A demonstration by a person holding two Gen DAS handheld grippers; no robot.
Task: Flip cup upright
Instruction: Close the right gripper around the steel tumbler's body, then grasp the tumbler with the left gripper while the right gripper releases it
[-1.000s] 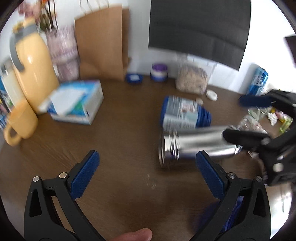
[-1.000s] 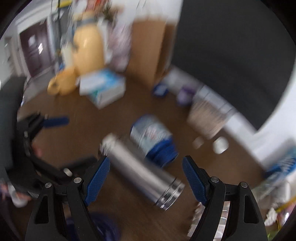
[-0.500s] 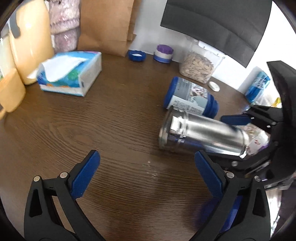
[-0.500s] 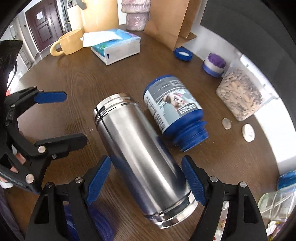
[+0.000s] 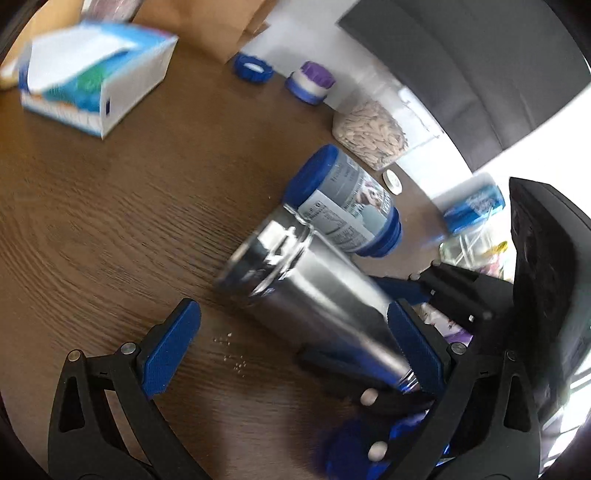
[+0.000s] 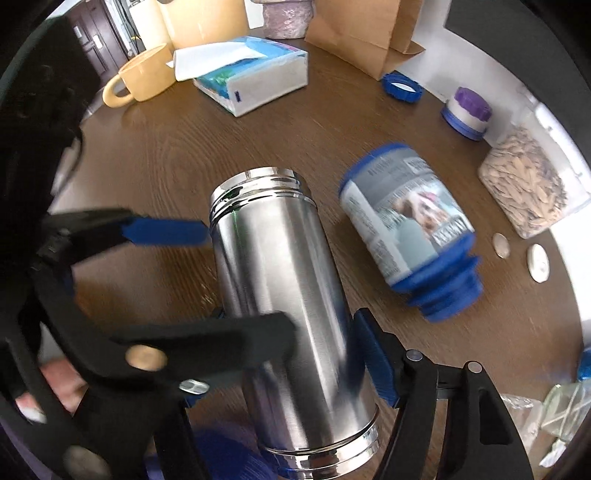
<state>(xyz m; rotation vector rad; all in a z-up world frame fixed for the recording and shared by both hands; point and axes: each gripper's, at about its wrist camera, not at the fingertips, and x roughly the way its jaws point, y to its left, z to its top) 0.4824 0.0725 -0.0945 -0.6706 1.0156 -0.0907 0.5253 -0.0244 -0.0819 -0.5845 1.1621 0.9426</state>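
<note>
The cup is a tall steel tumbler (image 6: 288,314), held tilted off the brown table (image 6: 166,155), its open threaded mouth pointing away from me. My right gripper (image 6: 291,354) is shut on its lower body; the left pad is hidden behind my other gripper. In the left wrist view the cup (image 5: 314,295) slants from centre toward lower right, mouth up-left. My left gripper (image 5: 291,354) is open; its right pad is close against the cup's base end and its left pad stands clear over the table.
A blue-capped jar (image 6: 410,221) lies on its side right of the cup. A tissue box (image 6: 251,77), yellow mug (image 6: 144,77), paper bag (image 6: 365,33), blue lid (image 6: 400,88), purple-capped jar (image 6: 467,110) and seed container (image 6: 528,184) stand farther back. Crumbs (image 5: 236,362) dot the table.
The right gripper has closed on the cup and lifted it off the table, tilting it. The left gripper has moved in beside the cup.
</note>
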